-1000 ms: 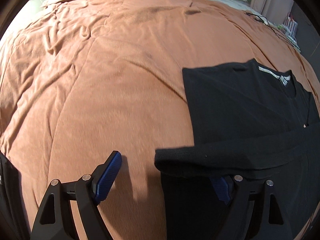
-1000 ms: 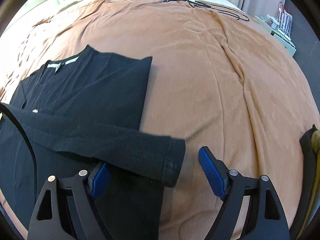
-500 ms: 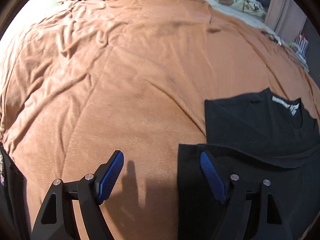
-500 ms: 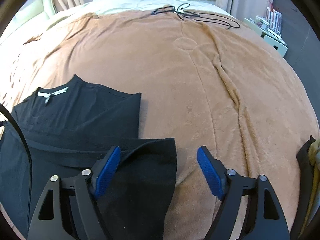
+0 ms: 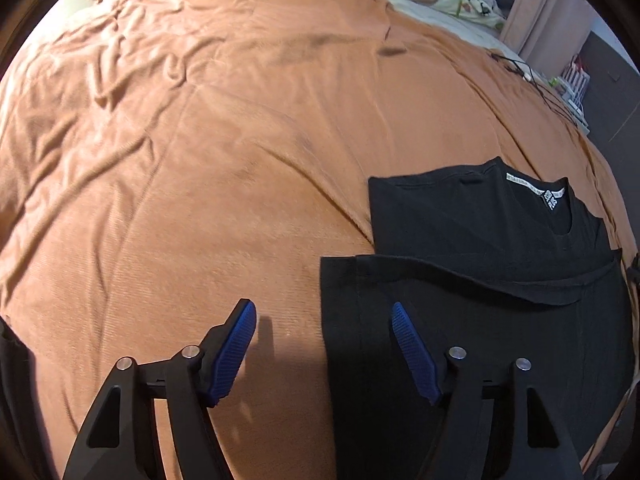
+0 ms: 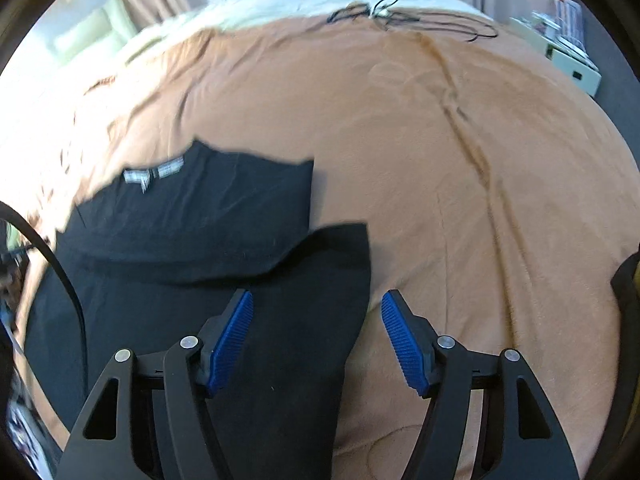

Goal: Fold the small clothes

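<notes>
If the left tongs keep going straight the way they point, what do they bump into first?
Probably the left edge of the black shirt, with the orange blanket beside it. The left tongs straddle that edge.

**Open blanket on the outer sides**

Left of the left tool [image 5: 323,324], the blanket [image 5: 180,168] lies bare and wrinkled. Right of the right tool [image 6: 316,316], it is bare too. Ahead of both lies the shirt [image 5: 480,300]; far ahead, cables [image 6: 400,16].
</notes>
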Demonstrator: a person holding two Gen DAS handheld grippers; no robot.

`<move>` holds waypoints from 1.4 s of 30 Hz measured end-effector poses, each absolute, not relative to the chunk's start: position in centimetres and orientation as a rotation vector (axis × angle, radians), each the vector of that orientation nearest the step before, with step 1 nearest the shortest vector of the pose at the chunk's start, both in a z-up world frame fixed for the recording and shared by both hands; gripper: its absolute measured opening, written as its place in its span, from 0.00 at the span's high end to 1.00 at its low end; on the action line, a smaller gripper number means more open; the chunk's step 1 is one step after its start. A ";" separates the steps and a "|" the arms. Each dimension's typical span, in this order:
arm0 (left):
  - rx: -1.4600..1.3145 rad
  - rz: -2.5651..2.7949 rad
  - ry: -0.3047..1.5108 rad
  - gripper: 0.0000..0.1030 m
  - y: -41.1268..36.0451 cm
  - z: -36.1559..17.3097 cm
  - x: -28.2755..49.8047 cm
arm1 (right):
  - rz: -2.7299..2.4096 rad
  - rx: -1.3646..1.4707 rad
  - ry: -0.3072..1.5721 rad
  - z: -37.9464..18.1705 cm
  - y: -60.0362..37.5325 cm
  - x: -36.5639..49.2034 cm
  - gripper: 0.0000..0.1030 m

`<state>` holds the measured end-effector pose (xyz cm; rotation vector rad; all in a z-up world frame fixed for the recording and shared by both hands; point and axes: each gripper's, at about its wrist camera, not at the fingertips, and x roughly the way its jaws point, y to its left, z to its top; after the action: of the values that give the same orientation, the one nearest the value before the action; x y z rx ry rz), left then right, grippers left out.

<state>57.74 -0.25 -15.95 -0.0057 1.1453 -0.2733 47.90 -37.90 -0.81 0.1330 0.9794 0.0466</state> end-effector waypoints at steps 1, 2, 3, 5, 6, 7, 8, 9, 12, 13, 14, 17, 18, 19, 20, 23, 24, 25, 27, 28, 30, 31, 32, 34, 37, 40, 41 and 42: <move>-0.014 -0.273 1.155 0.34 -0.4 -16.3 57.9 | 0.032 0.099 0.999 -1.3 -37.5 48.3 0.37; -0.015 -0.275 1.161 0.34 -0.6 -16.5 58.0 | 0.023 0.086 1.011 -1.6 -37.2 48.6 0.37; -0.011 -0.281 1.165 0.35 -1.0 -16.7 58.1 | 0.020 0.083 1.020 -2.0 -37.0 49.1 0.36; 0.006 -0.284 1.167 0.35 -1.6 -17.0 58.3 | 0.030 0.096 1.026 -2.7 -36.6 50.2 0.36; 0.010 -0.283 1.168 0.35 -1.8 -17.1 58.3 | 0.030 0.100 1.021 -2.8 -36.3 51.0 0.36; 0.015 -0.279 1.170 0.35 -2.1 -17.3 58.5 | 0.026 0.103 1.015 -2.8 -36.2 51.7 0.36; 0.017 -0.277 1.171 0.35 -2.2 -17.4 58.7 | 0.023 0.106 1.009 -2.8 -36.1 52.3 0.36; 0.022 -0.273 1.171 0.35 -2.4 -17.5 58.9 | 0.023 0.113 1.007 -2.9 -36.1 52.9 0.36; 0.020 -0.263 1.164 0.35 -2.8 -17.6 59.6 | 0.014 0.137 1.005 -3.4 -36.2 54.5 0.36; 0.012 -0.257 1.161 0.34 -2.8 -17.6 59.9 | 0.010 0.141 1.004 -3.5 -36.3 54.7 0.36; 0.004 -0.251 1.160 0.34 -2.8 -17.6 60.2 | 0.004 0.143 1.000 -3.6 -36.4 55.0 0.36; -0.016 -0.224 1.158 0.33 -2.9 -17.9 61.0 | -0.023 0.157 0.992 -3.7 -36.3 55.2 0.36; -0.026 -0.216 1.157 0.33 -2.8 -18.0 61.2 | -0.033 0.167 0.988 -3.7 -36.3 55.1 0.36; -0.039 -0.207 1.155 0.34 -2.7 -17.9 61.3 | -0.037 0.183 0.984 -3.5 -36.3 54.7 0.36; -0.048 -0.205 1.155 0.35 -2.6 -17.9 61.3 | -0.037 0.196 0.981 -3.5 -36.4 54.6 0.36; -0.082 -0.220 1.161 0.40 -2.0 -17.7 60.9 | -0.022 0.223 0.974 -3.2 -36.8 53.5 0.42; -0.097 -0.229 1.164 0.40 -1.7 -17.6 60.7 | -0.010 0.240 0.973 -3.2 -37.1 53.2 0.43; -0.124 -0.246 1.172 0.42 -1.2 -17.6 60.5 | 0.003 0.263 0.973 -3.1 -37.6 52.6 0.47; -0.155 -0.259 1.181 0.47 -0.5 -17.6 60.1 | 0.021 0.309 0.972 -3.1 -38.4 51.8 0.54; -0.182 -0.270 1.187 0.49 0.0 -17.6 59.9 | 0.032 0.340 0.969 -3.1 -38.8 51.4 0.57; -0.222 -0.284 1.195 0.53 0.4 -17.7 59.8 | 0.060 0.396 0.967 -3.4 -39.4 50.8 0.63; -0.247 -0.292 1.199 0.56 0.7 -17.9 59.8 | 0.072 0.419 0.966 -3.6 -39.7 50.6 0.66; -0.260 -0.295 1.199 0.58 0.9 -18.0 59.6 | 0.080 0.436 0.965 -3.7 -40.1 50.4 0.68; -0.276 -0.295 1.191 0.62 1.2 -18.1 59.5 | 0.087 0.466 0.958 -3.9 -40.7 50.1 0.72; -0.274 -0.305 1.173 0.67 1.2 -18.4 59.3 | 0.092 0.499 0.943 -4.0 -41.5 49.6 0.85; -0.264 -0.313 1.164 0.87 0.9 -18.2 59.5 | 0.086 0.514 0.922 -4.1 -41.7 49.4 0.97; -0.249 -0.301 1.158 0.96 0.9 -18.0 59.5 | 0.085 0.510 0.912 -4.0 -41.7 49.2 0.98; -0.233 -0.291 1.152 0.96 0.9 -17.8 59.5 | 0.082 0.499 0.897 -3.6 -41.6 48.9 0.98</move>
<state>59.48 0.87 -17.77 -0.2326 1.1519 -0.2914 48.91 -41.57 -3.65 0.4988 0.8970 0.0824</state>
